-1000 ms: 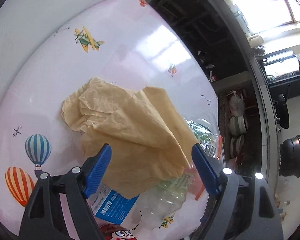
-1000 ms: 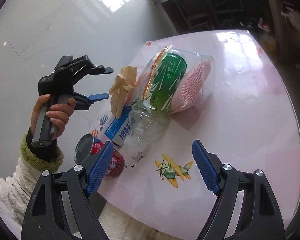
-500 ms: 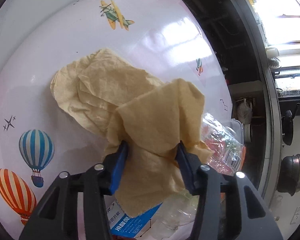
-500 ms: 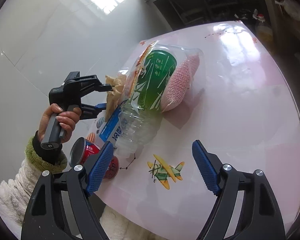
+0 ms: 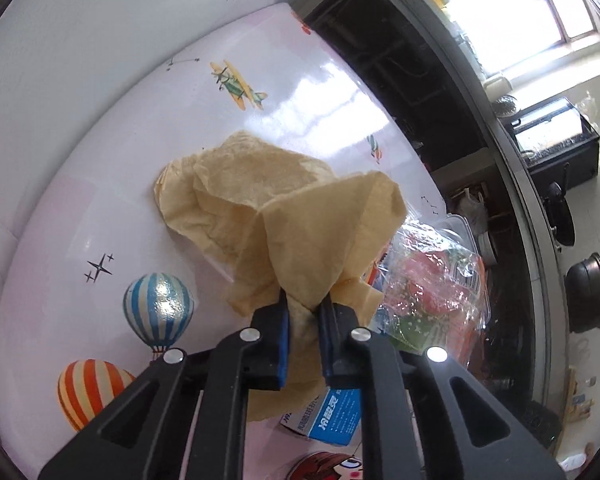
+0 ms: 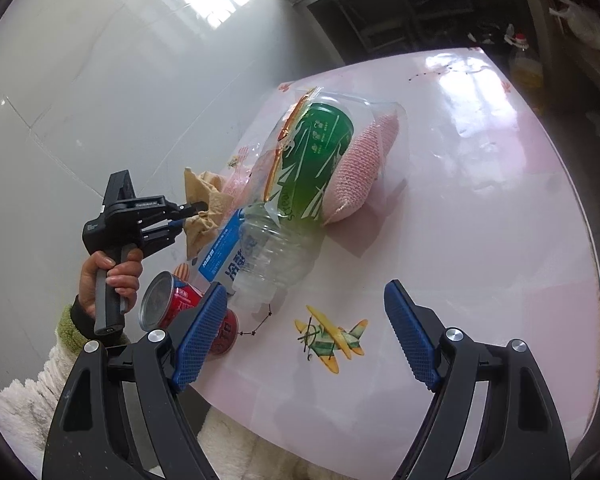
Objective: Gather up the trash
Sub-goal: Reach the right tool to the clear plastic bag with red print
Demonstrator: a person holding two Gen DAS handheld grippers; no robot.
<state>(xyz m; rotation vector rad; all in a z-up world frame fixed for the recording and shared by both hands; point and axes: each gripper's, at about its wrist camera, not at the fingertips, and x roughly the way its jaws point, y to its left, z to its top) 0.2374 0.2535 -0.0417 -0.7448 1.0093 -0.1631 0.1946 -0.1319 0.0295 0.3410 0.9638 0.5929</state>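
A crumpled tan paper towel [image 5: 268,208] lies on the pink table [image 5: 100,184], bunched up between the blue pads of my left gripper [image 5: 303,312]. Its jaws are closing and pinch the paper. In the right wrist view the left gripper [image 6: 188,216] clamps the same tan paper [image 6: 204,200] at the pile's left side. The pile holds a clear bag [image 6: 340,136] with a green can and a pink pouch, a clear plastic bottle [image 6: 272,256], a blue-white carton [image 6: 220,256] and a red can [image 6: 180,308]. My right gripper [image 6: 300,340] hangs open over the table's front, holding nothing.
A white tiled wall [image 6: 100,80] stands behind the table. Dark shelving [image 6: 420,4] with bottles lies at the far end, and a stove with pots [image 5: 588,292] is beyond the table edge. A hand in a fleecy sleeve [image 6: 112,272] grips the left tool.
My left gripper went from wide open to clamped on the tan paper, gathering it into a raised fold. The right gripper kept still and open.
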